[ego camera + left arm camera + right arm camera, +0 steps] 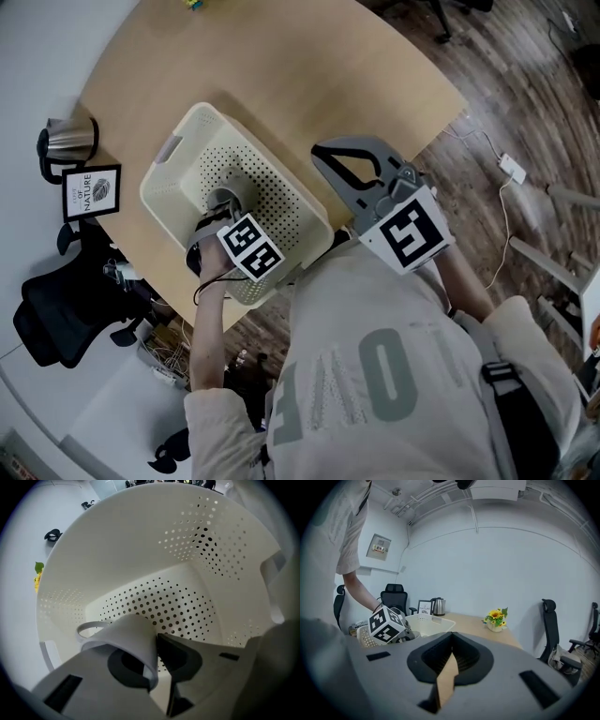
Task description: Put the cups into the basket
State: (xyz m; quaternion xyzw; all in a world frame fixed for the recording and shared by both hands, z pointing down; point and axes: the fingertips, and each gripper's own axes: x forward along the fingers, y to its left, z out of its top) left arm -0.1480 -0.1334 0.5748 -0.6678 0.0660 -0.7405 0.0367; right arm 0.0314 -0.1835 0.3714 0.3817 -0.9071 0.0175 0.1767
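Observation:
A cream perforated basket point(178, 183) stands near the front edge of the wooden table point(281, 75). My left gripper point(217, 217) reaches down inside it, shut on the wall of a pale grey cup point(223, 200). In the left gripper view the cup point(129, 637) lies tilted, mouth toward the camera, just above the dotted basket floor point(178, 602), pinched between the jaws of the left gripper point(154, 660). My right gripper point(349, 161) hovers to the right of the basket, shut and empty. In the right gripper view, the right gripper point(451, 660) holds nothing, and the basket point(429, 623) sits to the left.
A steel kettle point(67, 141) and a framed picture point(91, 192) stand at the table's left end, with a black chair point(66, 309) below. A pot of yellow flowers point(497, 619) stands on the far side of the table. Another chair point(551, 630) is at the right.

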